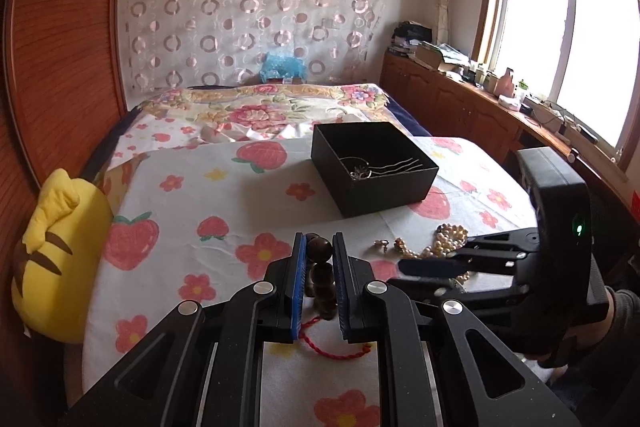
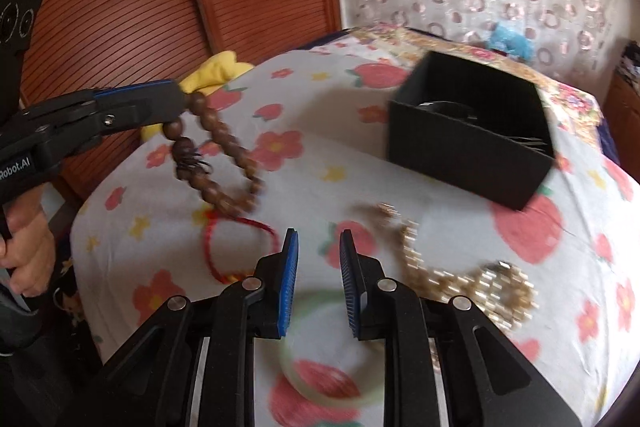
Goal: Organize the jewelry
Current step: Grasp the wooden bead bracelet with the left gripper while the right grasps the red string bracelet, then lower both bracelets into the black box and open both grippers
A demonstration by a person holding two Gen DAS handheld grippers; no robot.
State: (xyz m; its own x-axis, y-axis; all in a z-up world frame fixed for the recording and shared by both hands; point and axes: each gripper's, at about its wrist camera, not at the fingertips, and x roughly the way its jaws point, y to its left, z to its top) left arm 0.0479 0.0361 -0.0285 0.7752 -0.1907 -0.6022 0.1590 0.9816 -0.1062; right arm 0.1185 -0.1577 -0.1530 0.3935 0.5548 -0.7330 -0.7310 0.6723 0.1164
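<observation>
My left gripper (image 1: 319, 243) is shut on a brown wooden bead bracelet (image 1: 321, 277) and holds it above the bed; in the right wrist view the left gripper (image 2: 182, 99) shows with the bracelet (image 2: 224, 151) hanging from it. My right gripper (image 2: 319, 241) is open and empty above a pale green bangle (image 2: 320, 371); it also shows in the left wrist view (image 1: 404, 265). A red cord bracelet (image 2: 232, 235), a pearl necklace (image 2: 472, 283) and small earrings (image 1: 382, 245) lie on the sheet. An open black box (image 1: 372, 163) holds thin silver pieces.
The bed has a flower and strawberry sheet (image 1: 200, 187). A yellow plush (image 1: 60, 251) lies at its left edge by a wooden wardrobe (image 1: 60, 47). A cluttered wooden counter (image 1: 500, 99) runs under the window on the right.
</observation>
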